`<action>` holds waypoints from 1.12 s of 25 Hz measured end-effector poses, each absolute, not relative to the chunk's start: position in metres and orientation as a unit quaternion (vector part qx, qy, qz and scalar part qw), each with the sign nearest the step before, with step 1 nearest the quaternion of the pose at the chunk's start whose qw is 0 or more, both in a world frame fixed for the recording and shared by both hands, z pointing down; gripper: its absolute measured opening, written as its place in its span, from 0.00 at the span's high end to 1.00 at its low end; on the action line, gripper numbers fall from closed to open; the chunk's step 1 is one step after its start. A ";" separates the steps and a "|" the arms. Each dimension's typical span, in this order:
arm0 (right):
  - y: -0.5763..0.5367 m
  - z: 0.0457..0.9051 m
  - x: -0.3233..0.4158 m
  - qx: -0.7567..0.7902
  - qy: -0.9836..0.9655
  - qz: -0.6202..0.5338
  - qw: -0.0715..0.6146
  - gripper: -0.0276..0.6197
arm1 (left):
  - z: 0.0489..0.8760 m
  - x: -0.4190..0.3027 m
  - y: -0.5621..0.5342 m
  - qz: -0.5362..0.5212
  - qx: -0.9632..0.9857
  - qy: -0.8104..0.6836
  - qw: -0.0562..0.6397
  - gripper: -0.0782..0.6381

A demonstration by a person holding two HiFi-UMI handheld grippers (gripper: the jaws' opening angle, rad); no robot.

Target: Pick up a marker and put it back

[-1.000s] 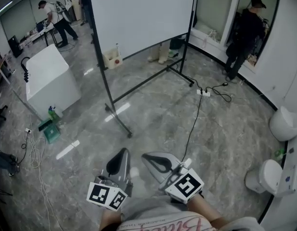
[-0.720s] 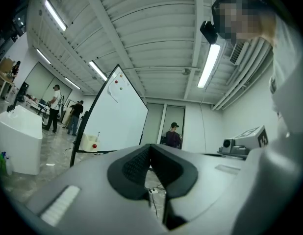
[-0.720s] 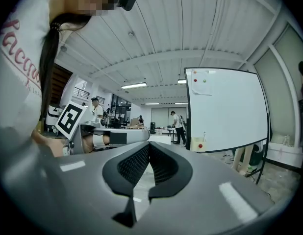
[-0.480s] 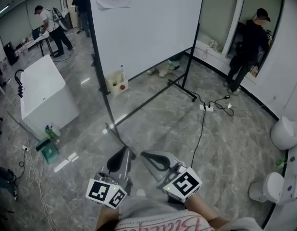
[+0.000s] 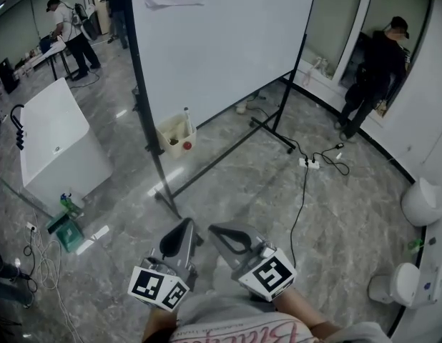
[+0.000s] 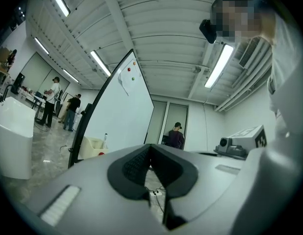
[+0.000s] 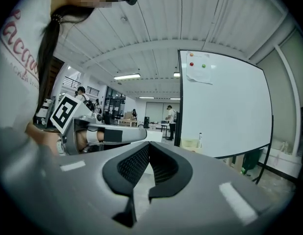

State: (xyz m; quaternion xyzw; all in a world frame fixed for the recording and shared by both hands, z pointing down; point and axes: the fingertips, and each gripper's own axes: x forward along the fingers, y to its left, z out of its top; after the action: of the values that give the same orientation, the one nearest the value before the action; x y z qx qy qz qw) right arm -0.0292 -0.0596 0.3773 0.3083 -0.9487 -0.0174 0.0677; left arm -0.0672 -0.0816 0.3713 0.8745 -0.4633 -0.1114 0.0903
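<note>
Plastic, presumably: expecting a light, stiff, slick-barrelled marker, best pinched across mid-barrel, but spotting none in view, likely lying somewhere at the whiteboard [image 5: 228,41] well ahead. Carrying two grippers low over the floor, left gripper [image 5: 182,229] and right gripper [image 5: 222,233] both pressed together on nothing. Counting one whiteboard, one bin [image 5: 174,134] near its leg, zero markers.
</note>
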 end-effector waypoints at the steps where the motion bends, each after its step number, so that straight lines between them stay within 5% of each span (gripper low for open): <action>1: -0.069 0.379 -0.028 0.312 -0.948 -0.014 0.070 0.95 | 0.372 -0.068 -0.090 -0.110 0.874 -0.463 0.093 0.89; 16: -0.252 0.364 -0.026 0.284 -0.958 0.016 0.033 0.95 | 0.365 -0.074 -0.260 -0.098 0.851 -0.510 0.082 0.89; 28: -0.357 0.407 -0.053 0.262 -0.961 0.069 0.055 0.80 | 0.365 -0.102 -0.322 -0.096 0.822 -0.557 0.066 0.89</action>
State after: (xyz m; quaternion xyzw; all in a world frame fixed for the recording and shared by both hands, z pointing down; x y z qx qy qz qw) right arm -0.0533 -0.3571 0.4067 0.2621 -0.9610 0.0690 0.0553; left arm -0.1016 -0.3223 0.3653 0.8222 -0.5571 -0.0962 0.0656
